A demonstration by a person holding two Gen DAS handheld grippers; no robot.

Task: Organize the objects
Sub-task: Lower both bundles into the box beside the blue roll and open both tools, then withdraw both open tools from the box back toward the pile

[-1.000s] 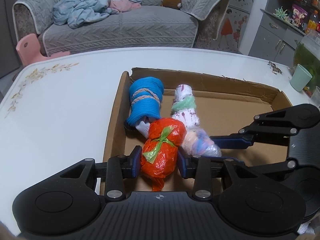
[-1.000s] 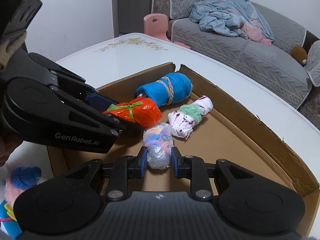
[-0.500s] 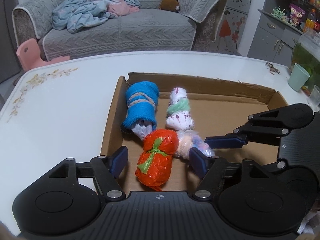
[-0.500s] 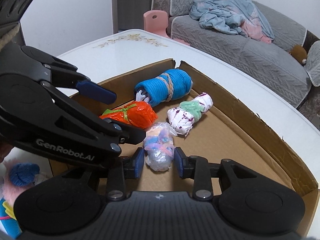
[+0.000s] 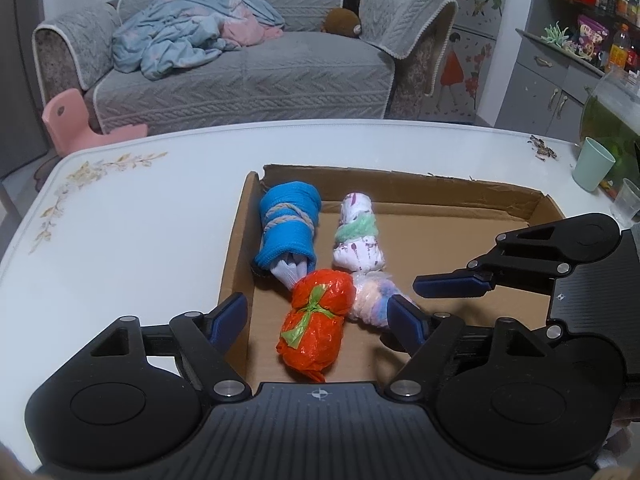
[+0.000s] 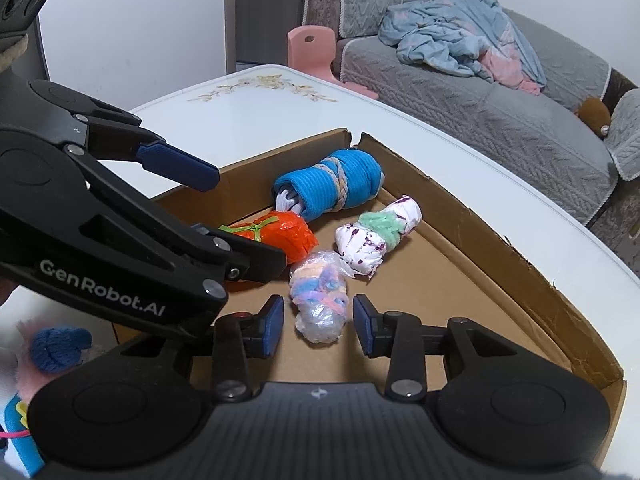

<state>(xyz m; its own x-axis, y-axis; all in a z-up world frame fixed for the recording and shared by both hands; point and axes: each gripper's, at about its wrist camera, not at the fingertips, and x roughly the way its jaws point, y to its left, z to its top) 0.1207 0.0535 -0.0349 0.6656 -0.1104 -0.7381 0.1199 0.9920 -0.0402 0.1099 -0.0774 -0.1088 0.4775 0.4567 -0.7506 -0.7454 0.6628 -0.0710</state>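
Observation:
A shallow cardboard box (image 5: 440, 200) on the white table holds four tied bundles. The orange plastic bundle (image 5: 316, 320) lies on the box floor between the jaws of my left gripper (image 5: 316, 312). Those jaws are opening and stand clear of it on both sides. The pastel bundle in clear wrap (image 6: 318, 300) lies between the jaws of my right gripper (image 6: 319, 316), which are also opening, with a gap at each pad. Farther in lie a blue rolled bundle (image 5: 290, 224) and a white bundle with a green tie (image 5: 358, 236).
The two grippers sit close together over the box's near end. A green cup (image 5: 592, 164), a clear cup (image 5: 628, 200) and a glass tank (image 5: 612, 120) stand at the table's right. A blue knitted item (image 6: 60, 348) lies outside the box, lower left.
Both grippers have let go: the left jaws spread wide off the orange bundle, the right jaws parted from the pastel bundle. Both bundles stay on the box floor.

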